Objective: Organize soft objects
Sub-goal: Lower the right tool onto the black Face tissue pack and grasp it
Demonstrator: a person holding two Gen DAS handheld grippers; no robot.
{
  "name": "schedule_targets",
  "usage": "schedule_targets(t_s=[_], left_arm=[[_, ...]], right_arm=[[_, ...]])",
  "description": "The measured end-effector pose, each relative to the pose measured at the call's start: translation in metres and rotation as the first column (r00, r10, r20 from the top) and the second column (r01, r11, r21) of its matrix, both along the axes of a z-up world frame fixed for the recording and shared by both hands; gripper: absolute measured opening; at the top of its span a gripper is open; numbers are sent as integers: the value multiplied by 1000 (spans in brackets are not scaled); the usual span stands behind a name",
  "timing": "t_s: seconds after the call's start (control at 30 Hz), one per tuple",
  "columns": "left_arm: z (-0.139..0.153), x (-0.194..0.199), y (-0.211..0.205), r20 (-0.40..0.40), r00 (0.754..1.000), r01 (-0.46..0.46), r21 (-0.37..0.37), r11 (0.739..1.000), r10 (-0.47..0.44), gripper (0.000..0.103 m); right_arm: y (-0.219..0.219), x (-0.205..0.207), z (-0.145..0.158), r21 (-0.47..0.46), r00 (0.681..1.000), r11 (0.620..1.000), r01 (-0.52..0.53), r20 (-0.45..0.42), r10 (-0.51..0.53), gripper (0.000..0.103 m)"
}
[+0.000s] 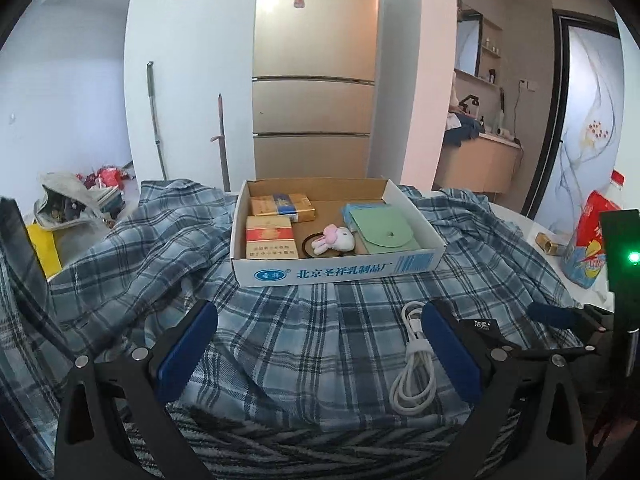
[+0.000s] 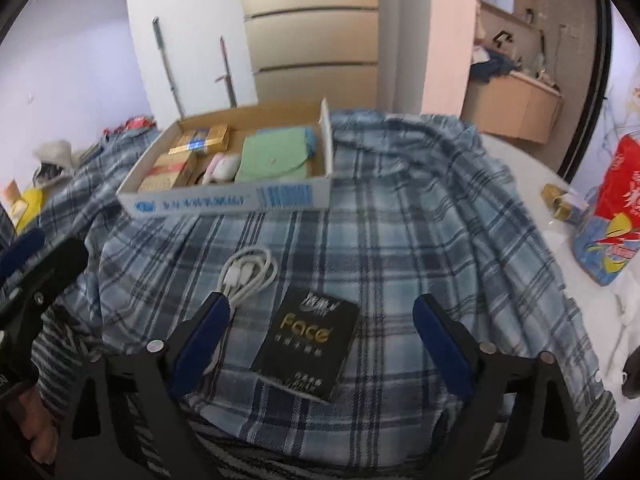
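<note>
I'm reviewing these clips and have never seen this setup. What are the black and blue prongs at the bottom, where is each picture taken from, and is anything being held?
They are handheld tongs, one per hand, each with a camera looking along its two blue-padded fingers. The left tongs and right tongs are both open and empty. Ahead, on a plaid cloth, sits a cardboard box holding a pink plush bunny, a green pouch and cigarette packs. Outside it lie a white cable and a black tissue pack, which lies between the right tongs' fingers.

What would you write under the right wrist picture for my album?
Open right gripper over a black tissue pack beside a white cable on plaid cloth.
</note>
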State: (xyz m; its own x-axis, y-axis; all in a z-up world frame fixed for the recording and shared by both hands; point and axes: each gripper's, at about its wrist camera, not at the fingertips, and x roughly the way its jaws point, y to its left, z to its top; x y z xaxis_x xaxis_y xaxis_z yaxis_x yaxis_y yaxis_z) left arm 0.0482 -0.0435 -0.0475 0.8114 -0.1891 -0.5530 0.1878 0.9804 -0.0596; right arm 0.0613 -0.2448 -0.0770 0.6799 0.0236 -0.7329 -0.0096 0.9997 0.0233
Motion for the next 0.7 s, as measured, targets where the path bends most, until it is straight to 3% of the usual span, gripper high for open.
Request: schedule_targets(t_s=[0.3,0.4,0.53,0.63,0.7], left_arm=[[-1,0,-2,-4,1000,8,14,1000,-8,103],[-4,3,5,-16,1000,10,-21,1000,-10,103],[-7,7,18,-37,999,-23,-75,997,21,103],[-5,4,10,-19,1000,-3,-47,999,3,102],[-4,3,7,-17,1000,9,-31,999,-10,97]], right_arm=[[1,10,-15,-15,995,1000,16,-95,-17,64],[4,11,-19,-15,993,1000,-5,-117,3,51],[6,10,-18,-20,993,1000,-6,-115,3,50],[8,9,-17,-25,994,1000,-15,-111,12,47],[7,7,-13,-19,994,1000,-23,-105,20,46]])
